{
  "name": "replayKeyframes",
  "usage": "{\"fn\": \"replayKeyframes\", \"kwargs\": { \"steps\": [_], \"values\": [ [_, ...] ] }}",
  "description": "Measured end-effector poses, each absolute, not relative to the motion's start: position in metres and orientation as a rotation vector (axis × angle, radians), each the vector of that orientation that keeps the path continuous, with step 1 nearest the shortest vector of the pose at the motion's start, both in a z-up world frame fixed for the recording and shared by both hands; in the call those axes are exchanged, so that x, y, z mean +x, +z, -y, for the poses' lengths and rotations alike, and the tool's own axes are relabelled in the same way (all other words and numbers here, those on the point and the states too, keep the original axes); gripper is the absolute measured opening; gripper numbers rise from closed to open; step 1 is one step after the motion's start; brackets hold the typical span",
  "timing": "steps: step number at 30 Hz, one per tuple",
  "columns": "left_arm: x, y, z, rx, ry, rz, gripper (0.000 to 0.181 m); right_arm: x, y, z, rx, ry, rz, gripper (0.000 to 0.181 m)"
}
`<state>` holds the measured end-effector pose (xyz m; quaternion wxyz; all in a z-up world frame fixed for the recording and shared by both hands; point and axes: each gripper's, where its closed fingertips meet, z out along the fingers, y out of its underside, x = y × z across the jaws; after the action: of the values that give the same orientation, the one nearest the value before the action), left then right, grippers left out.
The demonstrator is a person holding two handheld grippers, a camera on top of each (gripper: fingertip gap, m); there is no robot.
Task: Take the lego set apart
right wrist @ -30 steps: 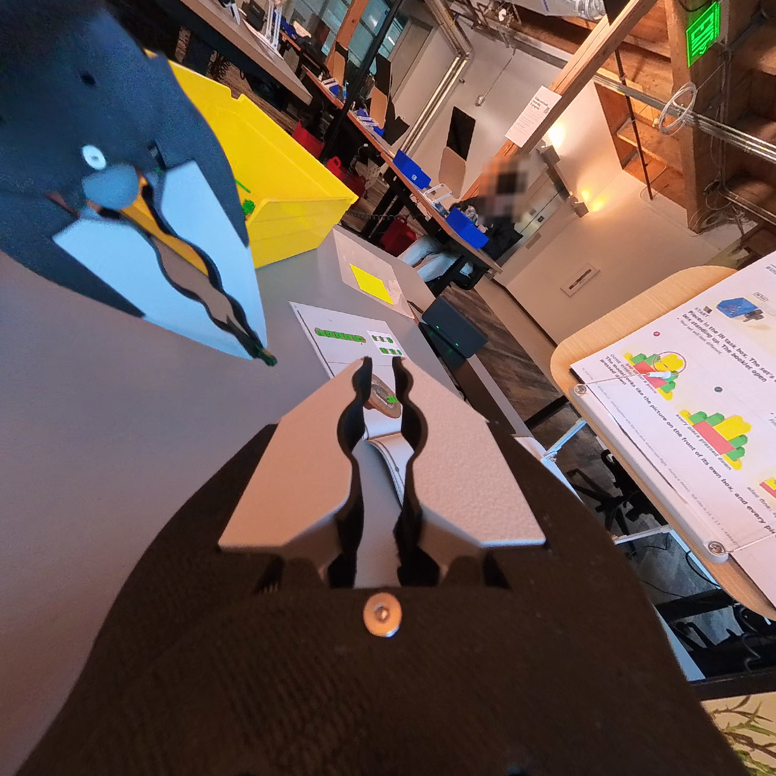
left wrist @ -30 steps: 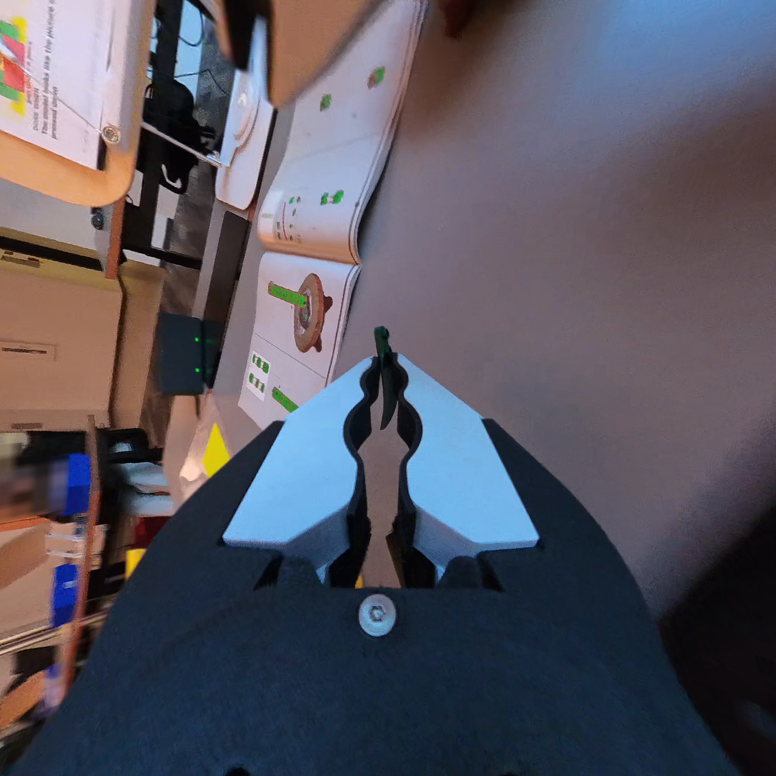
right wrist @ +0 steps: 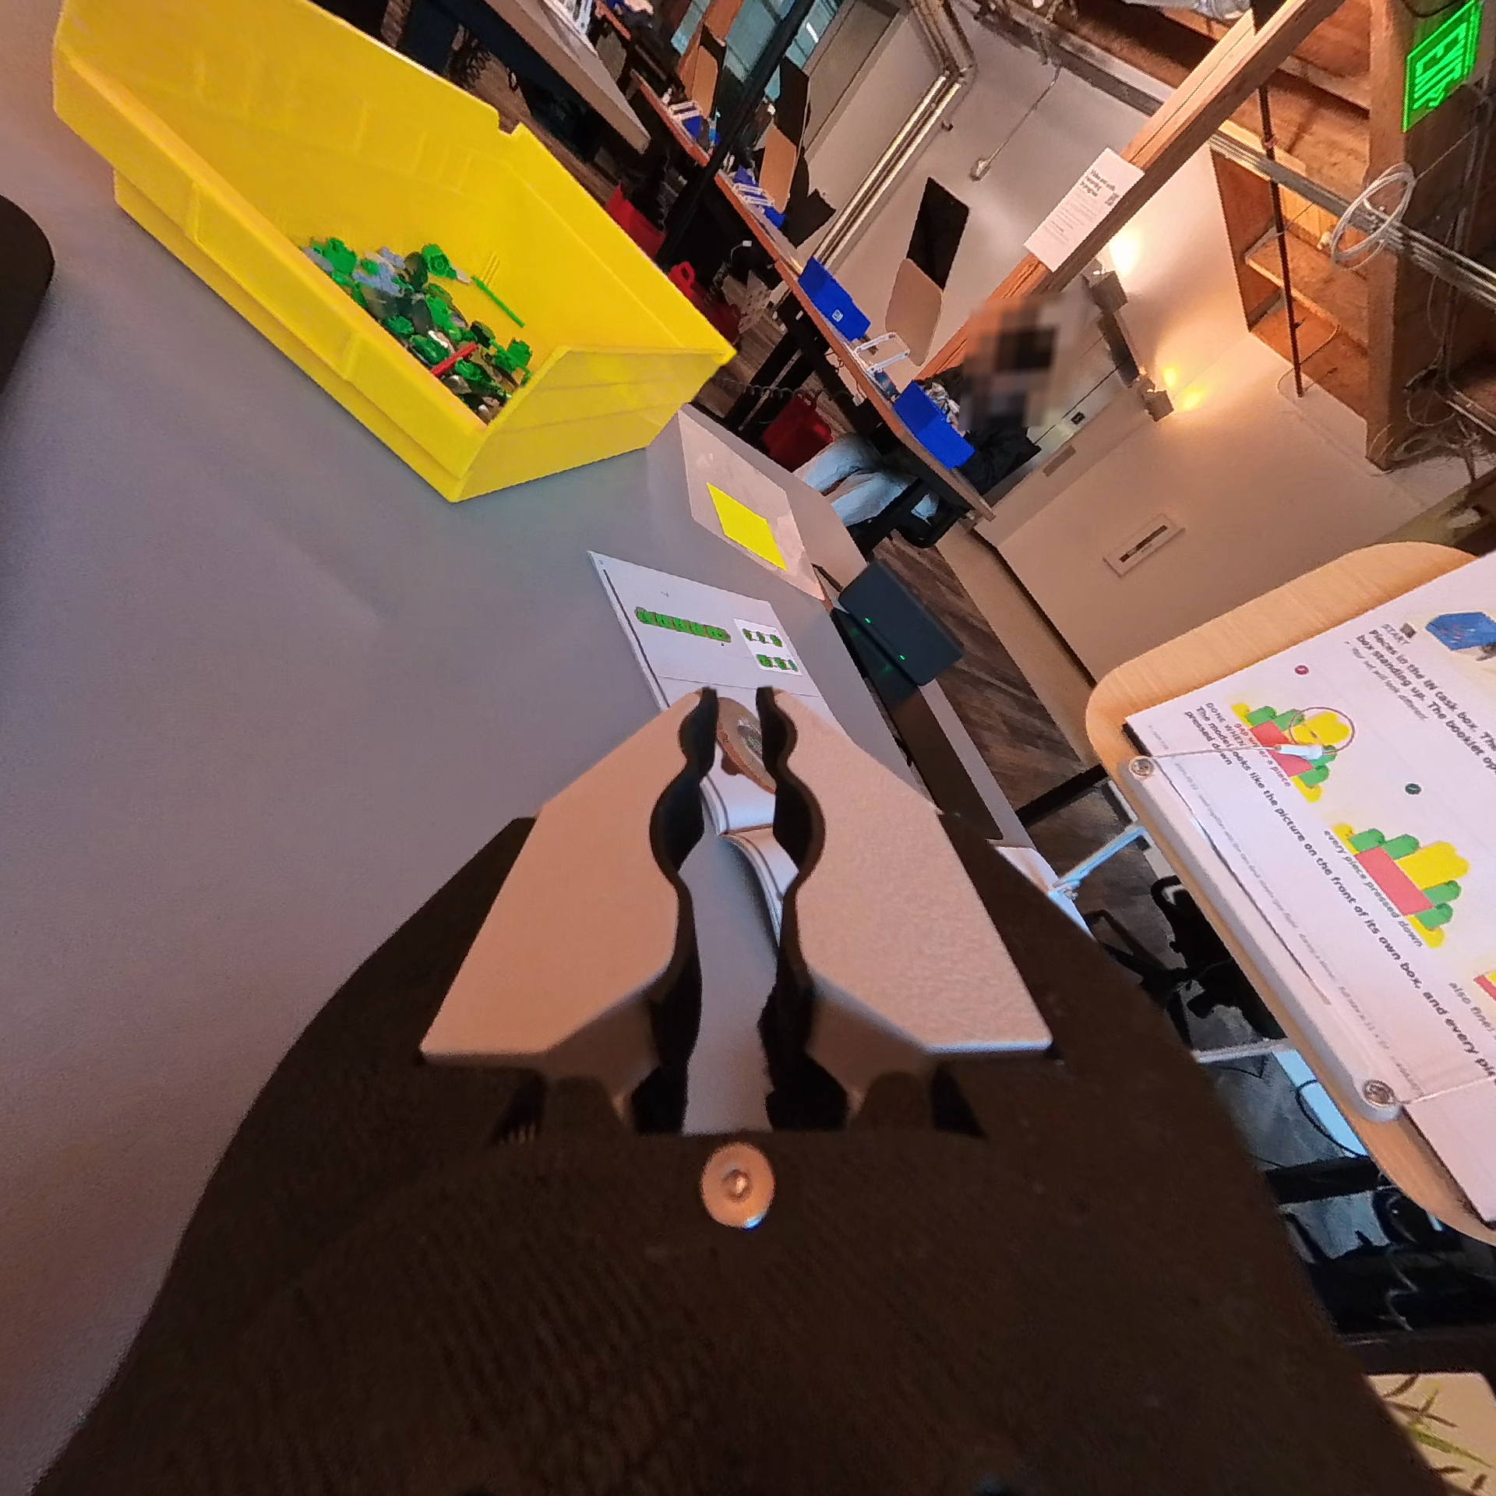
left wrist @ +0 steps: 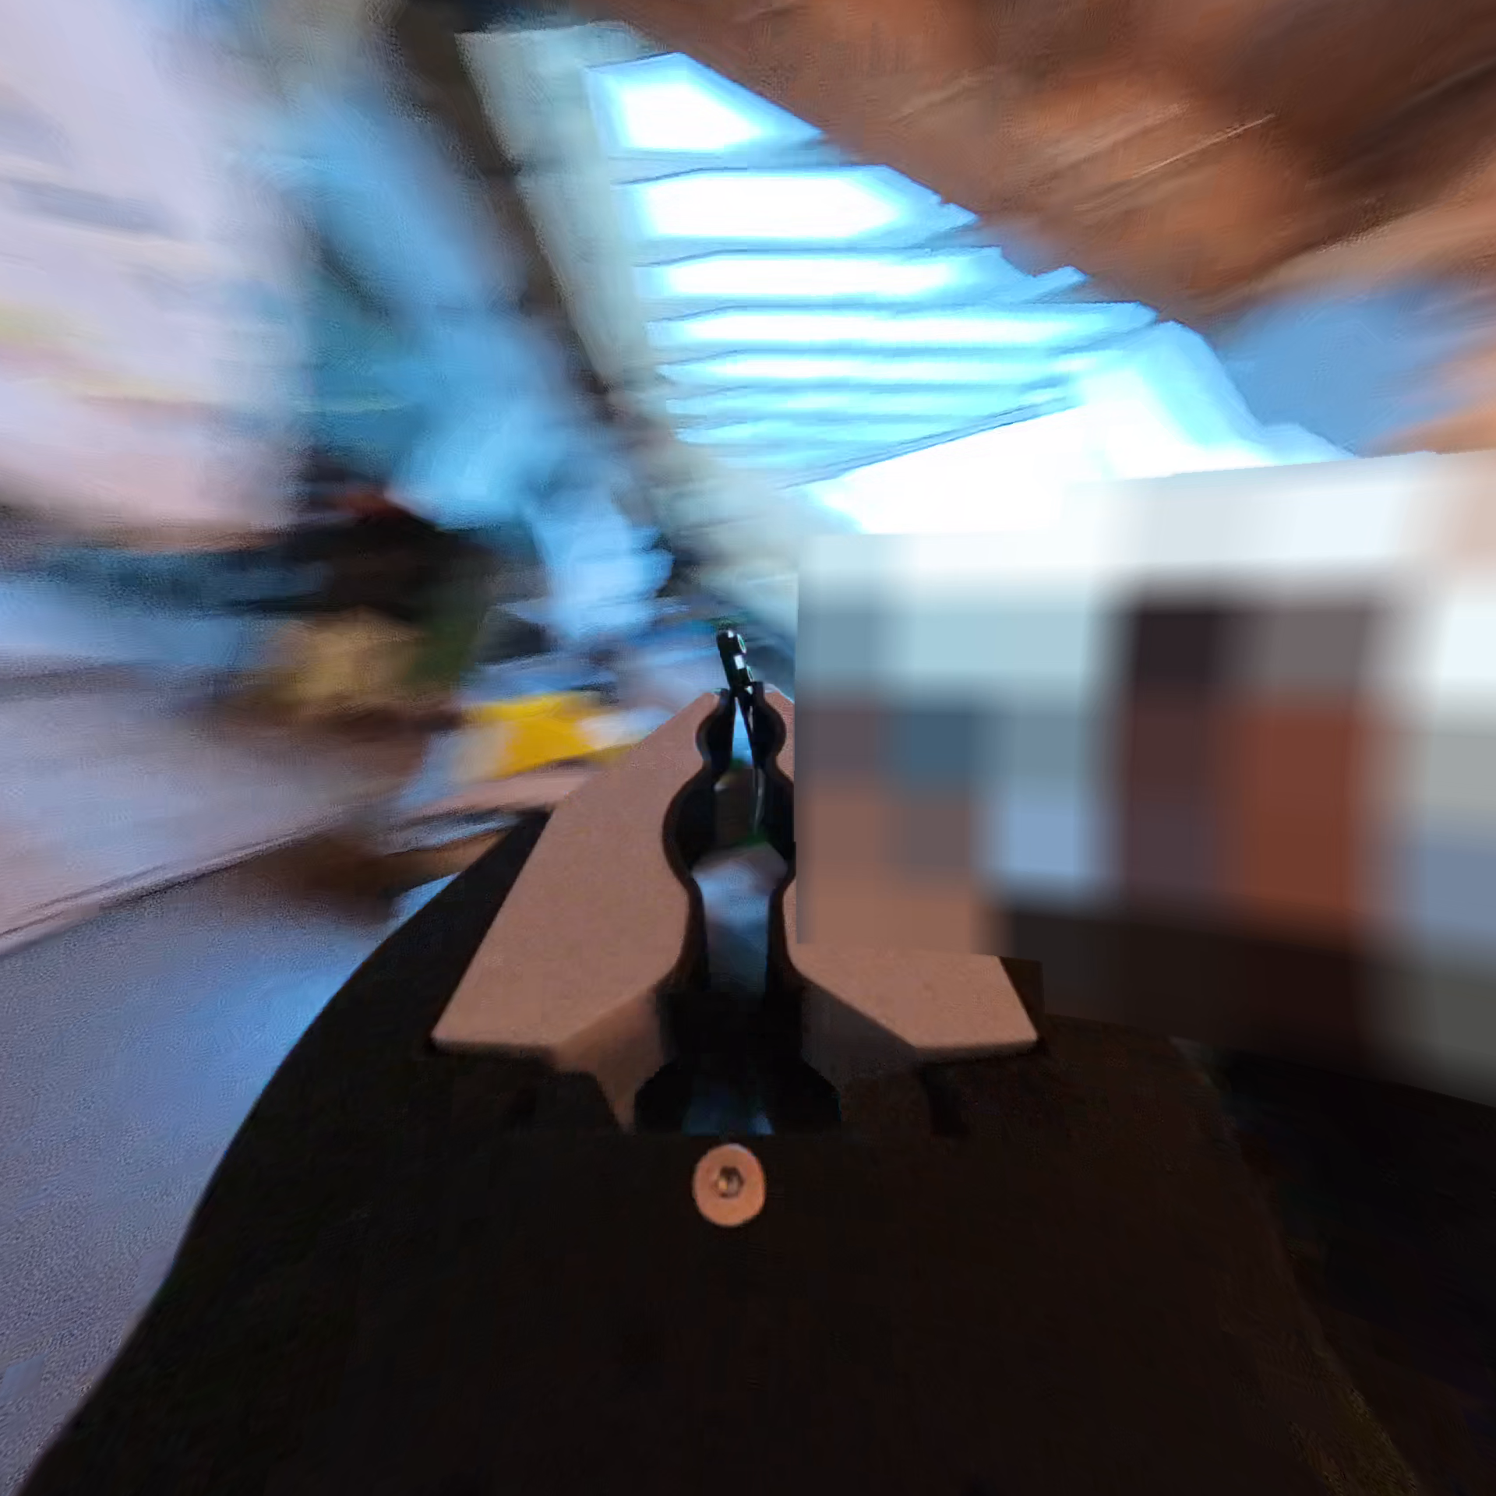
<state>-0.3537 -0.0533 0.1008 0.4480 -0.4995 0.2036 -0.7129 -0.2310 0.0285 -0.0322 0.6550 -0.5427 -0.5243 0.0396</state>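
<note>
A large workshop with wooden beams, long benches and blue boxes stretches behind a grey desk [right wrist: 243, 648], and the yellow bin [right wrist: 502, 243] on that desk serves as the landmark here. Inside the bin, toward its lower front end, lies a heap of green and grey lego pieces [right wrist: 421, 316] with one red piece among them. Just beyond the bin's front end sits a sheet with a yellow square [right wrist: 745, 526], and nearer the camera from that an open instruction booklet [right wrist: 696, 639] lies flat on the desk. The right tongs [right wrist: 737, 712] hang over the booklet, nearer than the bin, parted by a narrow gap and holding nothing. To the right of the bin, off the desk, a wooden board carries a printed instruction sheet [right wrist: 1336, 850]. The left wrist view is heavily blurred; the bin shows there only as a yellow smear. The left tongs [left wrist: 743, 700] are closed on a thin dark green lego piece [left wrist: 735, 656] that sticks out past their tips.
</note>
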Motion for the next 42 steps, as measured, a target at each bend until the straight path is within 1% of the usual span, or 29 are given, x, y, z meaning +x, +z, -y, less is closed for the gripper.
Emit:
{"fn": "replayKeyframes", "kwargs": {
  "steps": [1,2,3,4,6,7,9,10,11,12,13,14,17,19,21,22,23,24,26,28,29,31,33,36,42],
  "values": [
    [-0.38,0.058,0.003,-1.558,-1.322,-0.356,0.002,-0.232,-0.033,-0.028,-1.228,0.081,1.202,0.009],
    [-0.428,0.019,-0.034,-1.8,-0.883,-0.193,0.002,-0.234,-0.035,-0.027,-1.224,0.074,1.215,0.009],
    [-0.47,-0.001,-0.048,-1.921,-0.572,-0.131,0.002,-0.236,-0.036,-0.026,-1.219,0.066,1.23,0.009],
    [-0.492,-0.005,-0.053,-1.948,-0.421,-0.145,0.002,-0.237,-0.037,-0.024,-1.212,0.06,1.245,0.009],
    [-0.516,-0.008,-0.066,-1.971,-0.331,-0.146,0.002,-0.241,-0.041,-0.022,-1.204,0.054,1.273,0.009],
    [-0.53,-0.015,-0.075,-2.019,-0.282,-0.13,0.011,-0.242,-0.043,-0.022,-1.203,0.051,1.286,0.009],
    [-0.552,-0.042,-0.088,-2.183,-0.22,-0.108,0.063,-0.242,-0.047,-0.021,-1.205,0.037,1.304,0.009],
    [-0.555,-0.053,-0.091,-2.268,-0.248,-0.106,0.073,-0.242,-0.048,-0.022,-1.204,0.033,1.308,0.009],
    [-0.552,-0.06,-0.089,-2.33,-0.314,-0.103,0.074,-0.241,-0.048,-0.022,-1.206,0.032,1.307,0.009],
    [-0.545,-0.063,-0.086,-2.343,-0.399,-0.095,0.064,-0.241,-0.048,-0.022,-1.209,0.034,1.304,0.009],
    [-0.536,-0.059,-0.082,-2.296,-0.488,-0.093,0.047,-0.241,-0.048,-0.023,-1.212,0.037,1.3,0.009],
    [-0.524,-0.052,-0.077,-2.217,-0.568,-0.104,0.036,-0.24,-0.047,-0.023,-1.213,0.04,1.297,0.009],
    [-0.49,-0.03,-0.051,-1.97,-0.6,-0.206,0.038,-0.242,-0.046,-0.022,-1.212,0.037,1.297,0.009],
    [-0.466,-0.016,-0.025,-1.813,-0.482,-0.316,0.037,-0.244,-0.046,-0.021,-1.206,0.029,1.303,0.009],
    [-0.45,-0.003,-0.004,-1.669,-0.272,-0.366,0.042,-0.246,-0.047,-0.019,-1.202,0.02,1.31,0.009],
    [-0.443,0.007,0.006,-1.571,-0.177,-0.367,0.036,-0.246,-0.048,-0.019,-1.201,0.014,1.31,0.009],
    [-0.429,0.015,0.018,-1.478,-0.13,-0.41,0.024,-0.246,-0.047,-0.02,-1.202,0.007,1.304,0.009],
    [-0.411,0.014,0.027,-1.448,-0.134,-0.472,0.021,-0.245,-0.046,-0.021,-1.205,0.002,1.292,0.009],
    [-0.379,-0.003,0.034,-1.498,-0.186,-0.562,0.038,-0.241,-0.041,-0.024,-1.221,0.003,1.243,0.009],
    [-0.361,-0.028,0.032,-1.555,-0.203,-0.621,0.048,-0.235,-0.033,-0.028,-1.242,0.024,1.167,0.009],
    [-0.358,-0.039,0.029,-1.575,-0.206,-0.627,0.05,-0.232,-0.029,-0.03,-1.253,0.046,1.126,0.009],
    [-0.359,-0.055,0.023,-1.615,-0.225,-0.605,0.051,-0.227,-0.02,-0.032,-1.272,0.103,1.036,0.009],
    [-0.364,-0.053,0.02,-1.62,-0.261,-0.554,0.049,-0.224,-0.014,-0.032,-1.282,0.168,0.973,0.01],
    [-0.371,-0.044,0.022,-1.569,-0.336,-0.479,0.036,-0.222,-0.009,-0.031,-1.295,0.246,0.916,0.011],
    [-0.385,-0.034,0.024,-1.529,-0.583,-0.357,0.036,-0.218,-0.02,-0.038,-1.351,0.262,0.887,0.012]
  ]
}}
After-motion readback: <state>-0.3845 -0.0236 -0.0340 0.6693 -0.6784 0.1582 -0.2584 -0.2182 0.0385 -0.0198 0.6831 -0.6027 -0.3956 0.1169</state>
